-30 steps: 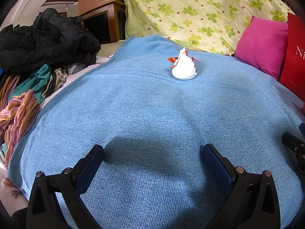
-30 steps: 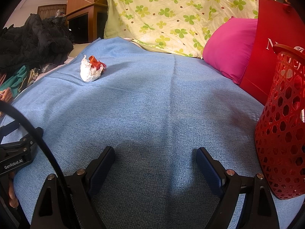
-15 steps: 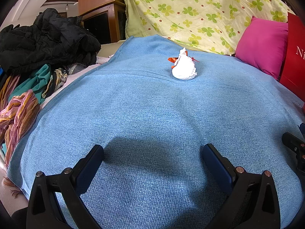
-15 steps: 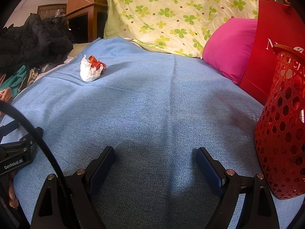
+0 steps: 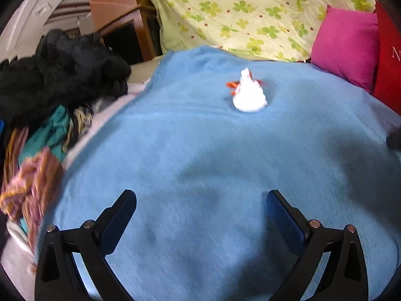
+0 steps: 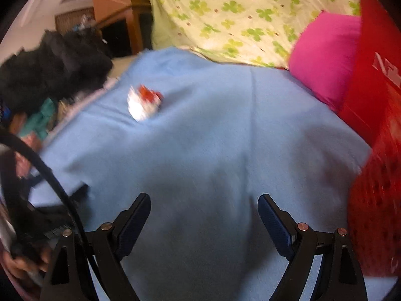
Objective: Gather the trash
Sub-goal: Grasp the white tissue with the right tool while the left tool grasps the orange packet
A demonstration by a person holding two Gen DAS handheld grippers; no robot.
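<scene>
The left gripper [image 5: 201, 205] is spread wide, its two blue-padded fingers [image 5: 117, 217] well apart with only blue blanket [image 5: 200, 150] showing between them. It holds nothing, and neither finger touches any piece of trash; whether the tips rest on the blanket cannot be told. Ahead of this gripper and slightly to its right, well apart from the fingertips, a crumpled white paper wad [image 5: 249, 95] sits on the blanket with a scrap of red wrapper [image 5: 231, 84] touching its far side.

The right gripper [image 6: 204, 209] is likewise spread wide and empty, with bare blanket [image 6: 213, 138] between its fingers [image 6: 135, 222]. From here the white wad [image 6: 140, 106] and the red scrap [image 6: 149, 94] lie ahead and to the left, well apart from the fingertips; this view is blurred, so fine detail is lost. Close on the right of this gripper stands a red mesh basket [image 6: 376, 200], and beyond it a red bag [image 6: 371, 75] and a pink pillow [image 6: 323, 57].

To the left of both grippers, past the blanket's edge, lies a heap of clothes topped by a black garment [image 5: 60, 70]. A floral yellow-green cover [image 5: 250, 12] rises at the far end.
</scene>
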